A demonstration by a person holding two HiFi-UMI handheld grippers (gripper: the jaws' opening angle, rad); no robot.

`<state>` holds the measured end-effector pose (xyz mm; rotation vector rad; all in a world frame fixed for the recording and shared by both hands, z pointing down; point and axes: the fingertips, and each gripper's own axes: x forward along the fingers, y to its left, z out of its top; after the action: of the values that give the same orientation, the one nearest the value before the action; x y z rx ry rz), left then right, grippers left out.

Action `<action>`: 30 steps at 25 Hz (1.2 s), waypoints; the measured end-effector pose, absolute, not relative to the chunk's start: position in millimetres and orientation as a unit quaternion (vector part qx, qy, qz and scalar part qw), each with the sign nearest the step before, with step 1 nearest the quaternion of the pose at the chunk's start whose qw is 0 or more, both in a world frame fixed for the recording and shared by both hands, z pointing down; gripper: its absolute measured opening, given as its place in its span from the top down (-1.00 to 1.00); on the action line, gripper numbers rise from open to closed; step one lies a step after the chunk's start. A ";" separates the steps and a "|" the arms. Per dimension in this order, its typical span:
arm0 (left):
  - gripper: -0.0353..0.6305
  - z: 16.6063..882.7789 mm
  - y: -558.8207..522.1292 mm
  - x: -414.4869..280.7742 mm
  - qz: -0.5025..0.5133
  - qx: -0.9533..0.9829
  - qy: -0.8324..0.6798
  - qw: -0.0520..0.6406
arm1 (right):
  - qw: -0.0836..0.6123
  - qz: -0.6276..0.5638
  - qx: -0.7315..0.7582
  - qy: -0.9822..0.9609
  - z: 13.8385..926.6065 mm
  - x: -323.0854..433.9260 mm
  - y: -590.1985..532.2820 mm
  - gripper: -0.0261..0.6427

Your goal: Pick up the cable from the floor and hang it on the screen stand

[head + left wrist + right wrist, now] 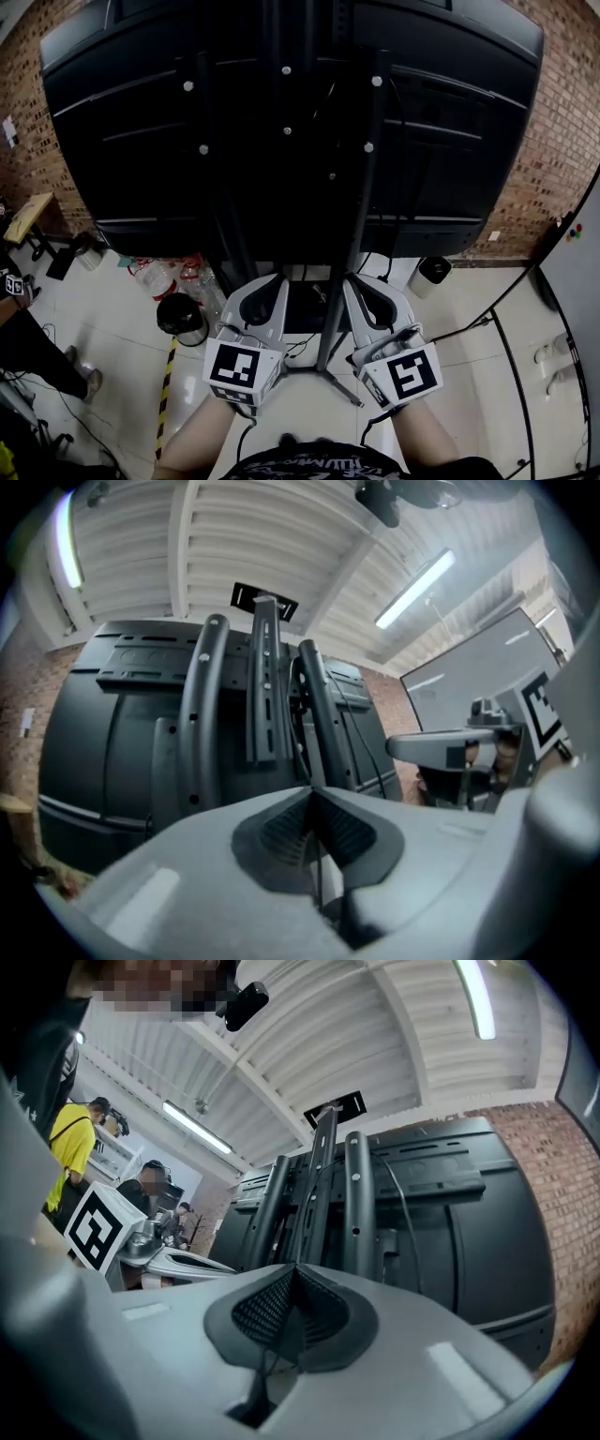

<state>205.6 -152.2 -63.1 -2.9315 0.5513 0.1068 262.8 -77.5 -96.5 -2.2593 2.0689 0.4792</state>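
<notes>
Two grippers point up side by side at the back of a large black screen (122,141) carried on the screen stand (364,187). Well to the left of the left fingers, clear plastic bottles (159,277) and a black flask (181,319) sit on the floor (469,309), with a yellow-and-black tape strip (165,389) below the flask. Further left the scene is dark and cut off by the frame. The left gripper (270,284) has its fingers (281,827) clenched, the ribbed pads pressed together. A thin dark strand of the cable (320,888) drops from between them, so fine that its run below the fingers is lost. Straight ahead of these fingers rise the stand's black uprights, their tops cut by the screen's edge. In the head view the cable cannot be told from the other thin leads around the stand's foot between the two grippers. The right gripper (358,284) is clenched as well, its fingers (258,1312) pinching a similar thin strand that curves down from the pads. To the left of the right fingers shows a marker cube (89,1227), with people (70,1138) behind it, small and partly blurred. To the right of these fingers stand a black bin (433,270) and the brick wall (562,122).
</notes>
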 end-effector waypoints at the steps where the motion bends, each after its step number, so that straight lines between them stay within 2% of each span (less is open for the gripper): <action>1: 0.88 -54.8 -154.4 203.3 0.026 -0.980 0.188 0.067 | 0.023 0.147 -0.727 0.671 -90.7 259.7 -80.7 0.90; 13: 0.88 -13.0 -154.0 174.4 -0.008 -0.976 0.215 0.024 | 0.016 0.059 -0.700 0.712 -27.2 232.3 -96.6 0.90; 30: 0.88 5.2 -141.6 170.3 -0.016 -0.977 0.212 0.009 | -0.028 0.045 -0.682 0.729 -4.4 211.6 -93.9 0.90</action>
<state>170.3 -141.6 5.2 -3.0516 0.6619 -0.0507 211.6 -93.9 -4.4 -2.1820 2.3340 0.1447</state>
